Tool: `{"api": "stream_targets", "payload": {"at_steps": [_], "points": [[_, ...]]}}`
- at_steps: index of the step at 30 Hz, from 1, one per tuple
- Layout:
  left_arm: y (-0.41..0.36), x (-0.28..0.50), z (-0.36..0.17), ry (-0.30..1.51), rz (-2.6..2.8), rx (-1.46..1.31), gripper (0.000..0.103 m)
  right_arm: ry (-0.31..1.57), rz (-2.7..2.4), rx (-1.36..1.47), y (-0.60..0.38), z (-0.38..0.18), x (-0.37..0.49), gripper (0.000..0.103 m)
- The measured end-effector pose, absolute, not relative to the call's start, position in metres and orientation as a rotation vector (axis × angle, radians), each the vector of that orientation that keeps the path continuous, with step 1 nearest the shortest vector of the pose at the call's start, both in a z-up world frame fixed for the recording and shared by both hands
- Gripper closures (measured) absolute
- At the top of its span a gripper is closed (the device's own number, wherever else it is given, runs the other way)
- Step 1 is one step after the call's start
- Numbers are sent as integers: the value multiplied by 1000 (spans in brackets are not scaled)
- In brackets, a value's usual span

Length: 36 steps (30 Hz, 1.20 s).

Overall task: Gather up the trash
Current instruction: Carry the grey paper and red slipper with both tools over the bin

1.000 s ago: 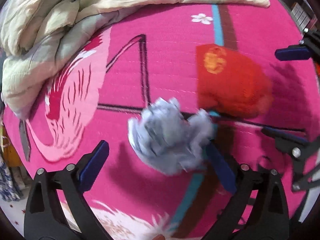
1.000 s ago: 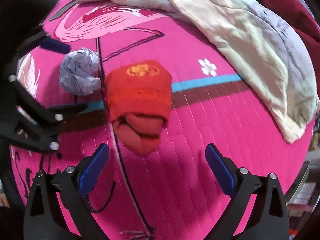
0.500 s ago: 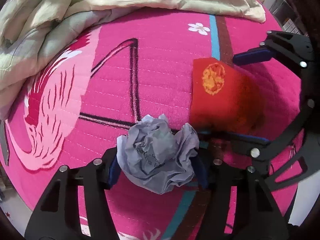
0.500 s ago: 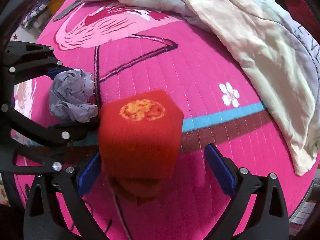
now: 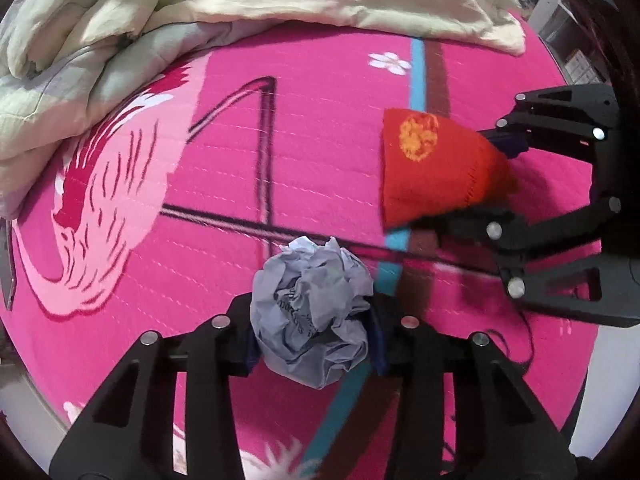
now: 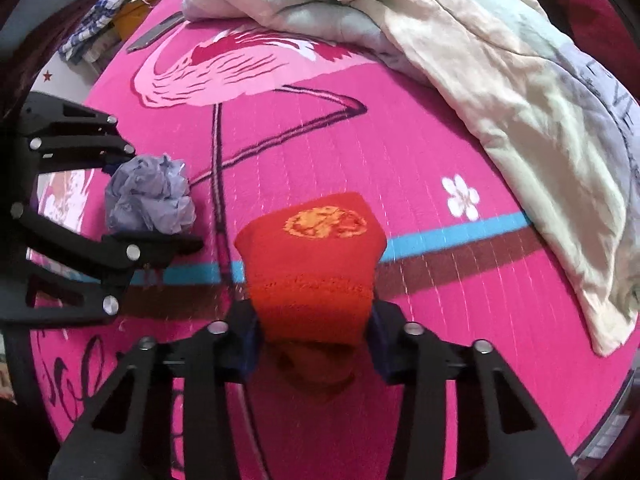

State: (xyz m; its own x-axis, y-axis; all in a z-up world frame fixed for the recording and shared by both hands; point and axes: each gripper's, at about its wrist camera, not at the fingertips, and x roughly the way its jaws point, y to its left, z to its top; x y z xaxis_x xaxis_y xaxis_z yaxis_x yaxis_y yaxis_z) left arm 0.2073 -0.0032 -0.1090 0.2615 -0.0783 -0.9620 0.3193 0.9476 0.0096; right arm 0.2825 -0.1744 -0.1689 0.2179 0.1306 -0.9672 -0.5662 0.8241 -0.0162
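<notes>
A crumpled grey-blue paper ball [image 5: 312,316] sits between the fingers of my left gripper [image 5: 314,340], which is shut on it, just above the pink flamingo bedspread [image 5: 320,128]. It also shows in the right wrist view [image 6: 150,196], held by the left gripper [image 6: 132,200]. A folded red sock with an orange emblem [image 6: 316,268] is clamped in my right gripper [image 6: 314,344], which is shut on it. The sock also shows in the left wrist view [image 5: 432,172], with the right gripper [image 5: 500,184] around it.
A rumpled pale quilt [image 6: 480,60] covers the far side of the bed and shows in the left wrist view [image 5: 200,12]. A flat grey object [image 6: 154,36] lies at the bed's far left corner. Clothes and boxes [image 6: 96,28] stand beyond the bed edge.
Both grippers went from wide open to closed: the left closed on the paper ball, the right moved onto the red sock and closed on it.
</notes>
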Motion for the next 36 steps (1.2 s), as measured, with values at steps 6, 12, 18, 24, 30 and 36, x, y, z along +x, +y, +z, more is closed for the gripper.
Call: {"api": "stream_targets", "payload": {"at_steps": [6, 12, 18, 24, 30, 36], "points": [[-27, 184, -91, 1255, -284, 260, 63, 1294, 470, -381, -196, -157, 257, 67], [-52, 152, -76, 1246, -301, 307, 62, 1305, 426, -341, -222, -140, 220, 67], [-90, 136, -71, 1236, -339, 366, 62, 1311, 378, -300, -249, -124, 182, 66], [-123, 118, -65, 1228, -382, 414, 62, 1302, 322, -267, -279, -109, 148, 66], [-155, 104, -64, 1230, -412, 454, 61, 1300, 268, -233, -307, -98, 117, 66], [-191, 94, -64, 1218, -450, 509, 60, 1288, 216, -190, -338, -88, 83, 65]]}}
